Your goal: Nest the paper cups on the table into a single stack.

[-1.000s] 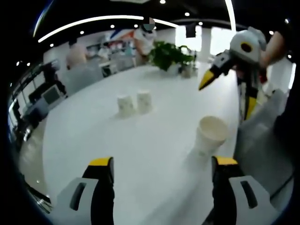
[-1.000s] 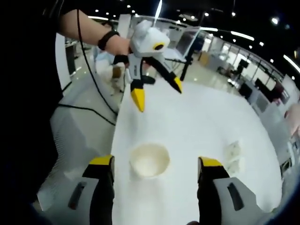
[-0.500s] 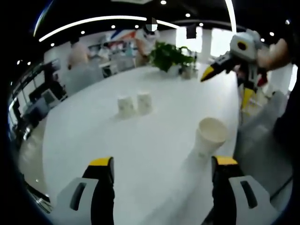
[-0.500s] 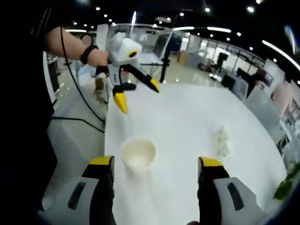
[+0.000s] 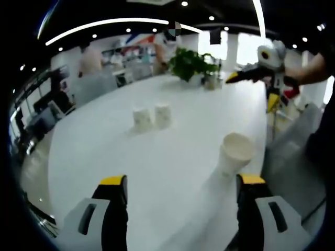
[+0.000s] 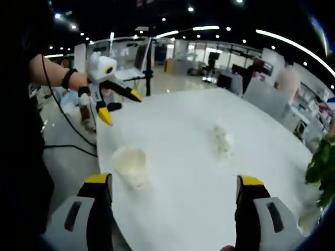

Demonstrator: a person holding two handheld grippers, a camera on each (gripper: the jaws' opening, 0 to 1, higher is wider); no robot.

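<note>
On the white table (image 5: pixel 131 167), one upright paper cup (image 5: pixel 234 152) stands near the edge, well apart from two upturned cups (image 5: pixel 151 116) side by side. Both the left gripper (image 5: pixel 175 188) and right gripper (image 6: pixel 172 185) are spread, holding nothing. No writing is legible.

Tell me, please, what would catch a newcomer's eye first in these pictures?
Probably the big white table, nearly bare apart from paper cups: one upright cup near its edge and two upside-down cups side by side farther in. Next, the yellow-tipped hand-held gripper held open in the air beyond the table's edge, and the green plant at the far end.
</note>
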